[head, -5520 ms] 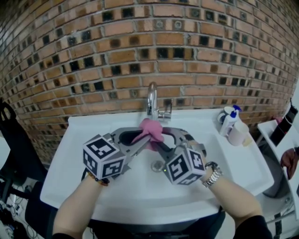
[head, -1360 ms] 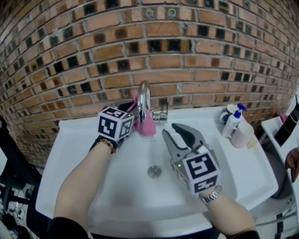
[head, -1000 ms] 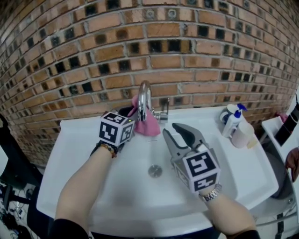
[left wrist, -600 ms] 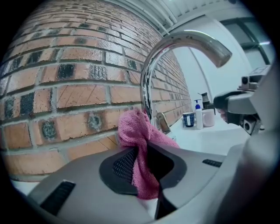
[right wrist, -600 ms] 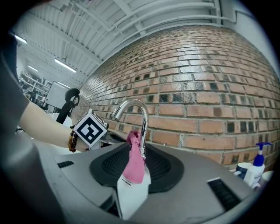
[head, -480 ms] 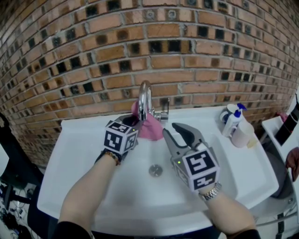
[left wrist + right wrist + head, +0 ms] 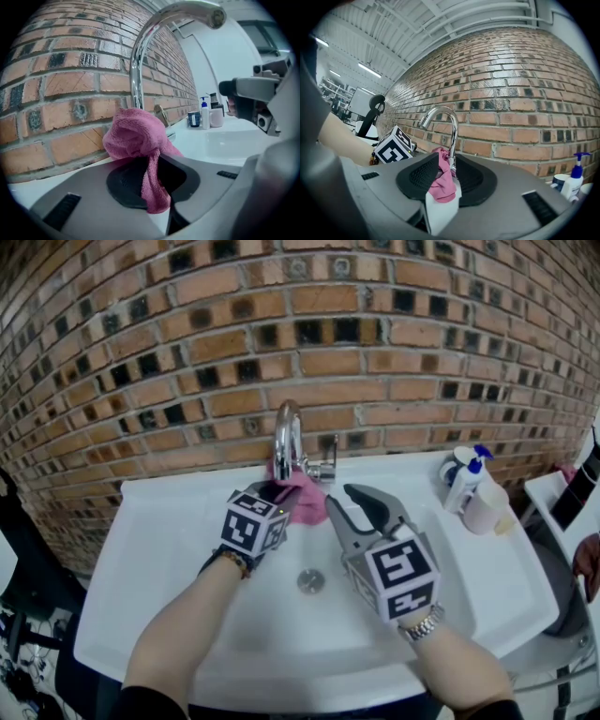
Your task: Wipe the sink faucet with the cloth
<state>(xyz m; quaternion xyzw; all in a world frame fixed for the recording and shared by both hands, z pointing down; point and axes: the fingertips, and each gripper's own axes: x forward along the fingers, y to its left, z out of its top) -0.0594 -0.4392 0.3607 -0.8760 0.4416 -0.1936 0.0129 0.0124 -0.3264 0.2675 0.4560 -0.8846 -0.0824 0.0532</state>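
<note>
A chrome gooseneck faucet [image 7: 289,432] rises at the back of the white sink [image 7: 159,549]. My left gripper [image 7: 286,495] is shut on a bunched pink cloth [image 7: 307,498], which sits low against the faucet's stem near its base. In the left gripper view the cloth [image 7: 136,136] bulges out of the jaws in front of the faucet [image 7: 137,70]. My right gripper [image 7: 354,502] hovers over the basin just right of the cloth, open with nothing in it. The right gripper view looks between its jaws at the faucet [image 7: 452,126] and the cloth [image 7: 442,180].
A brick wall [image 7: 394,362] stands close behind the faucet. The faucet's lever handle [image 7: 328,463] points right of the stem. A pump bottle [image 7: 461,486] and a pale cup [image 7: 480,509] stand on the sink's right rear corner. The drain [image 7: 310,580] lies mid-basin.
My left gripper has slid down the faucet stem toward its base, carrying the pink cloth with it. The right gripper has stayed where it was, open.
</note>
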